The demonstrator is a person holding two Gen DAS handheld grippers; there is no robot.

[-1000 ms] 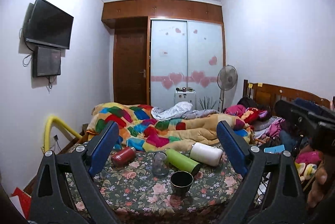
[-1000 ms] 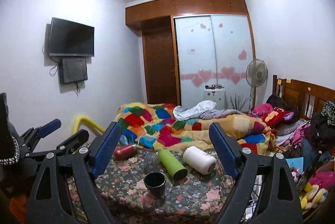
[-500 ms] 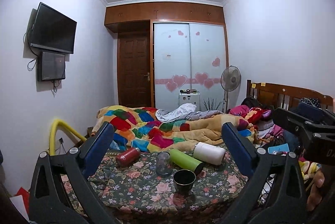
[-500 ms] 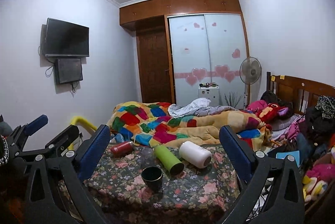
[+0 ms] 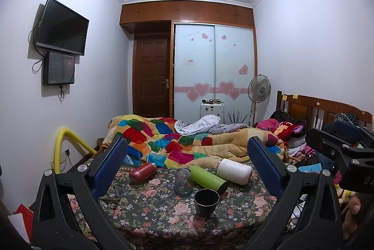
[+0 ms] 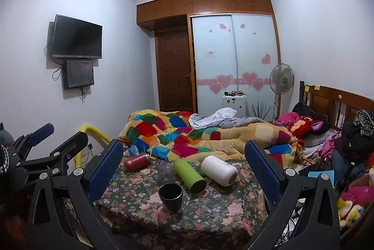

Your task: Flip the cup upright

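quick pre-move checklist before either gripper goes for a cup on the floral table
1. Left gripper open and empty: ok, jaws spread wide.
2. Right gripper open and empty: ok, jaws spread wide.
3. Cups needing a flip: not ok, the red bottle, green bottle and white bottle lie on their sides on the floral table.
4. Black cup: ok, upright with its mouth up.
5. Clear glass: stands on end; mouth up or down, cannot tell.
6. Room around the green bottle: not ok, the clear glass and white bottle sit close beside it.
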